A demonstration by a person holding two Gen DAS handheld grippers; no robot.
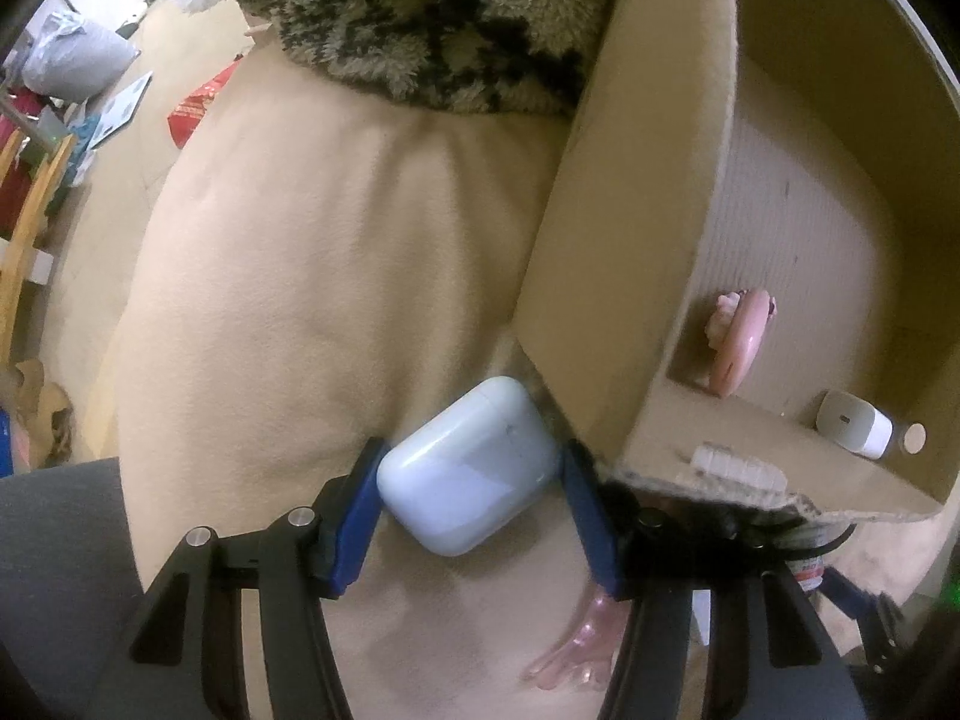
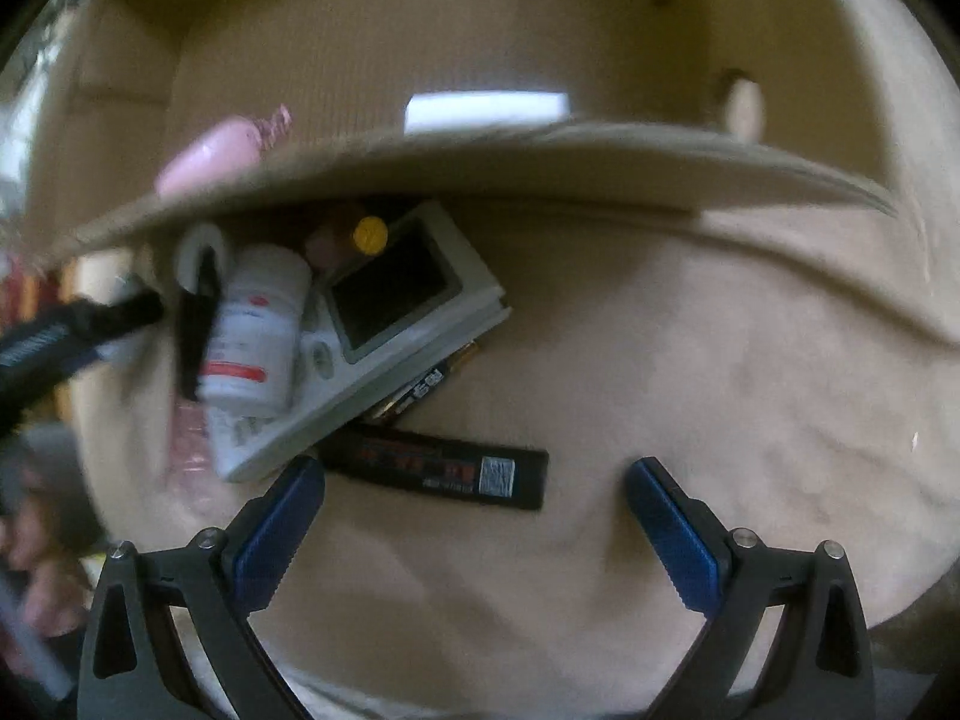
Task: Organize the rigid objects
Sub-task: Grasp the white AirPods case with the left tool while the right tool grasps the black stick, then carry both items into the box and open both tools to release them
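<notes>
My left gripper (image 1: 474,450) points down over a beige blanket (image 1: 336,252), and its blue pads press both sides of a white earbud case (image 1: 468,468). Just right of it stands an open cardboard box (image 1: 630,240) holding a pink item (image 1: 741,342) and a white charger (image 1: 855,432). My right gripper (image 2: 474,468) is open wide above the blanket, holding nothing. A black rectangular bar (image 2: 438,471) lies just beyond its fingertips. Past the bar, a white pill bottle (image 2: 258,324) rests on a white device with a dark screen (image 2: 384,324), under the box flap (image 2: 480,156).
A clear pink hand-shaped piece (image 1: 576,654) lies on the blanket by my left gripper's right finger. A furry patterned throw (image 1: 432,18) lies behind. Clutter covers the floor at far left (image 1: 78,96). A yellow-capped item (image 2: 369,235) is tucked under the flap. The right wrist view is blurred.
</notes>
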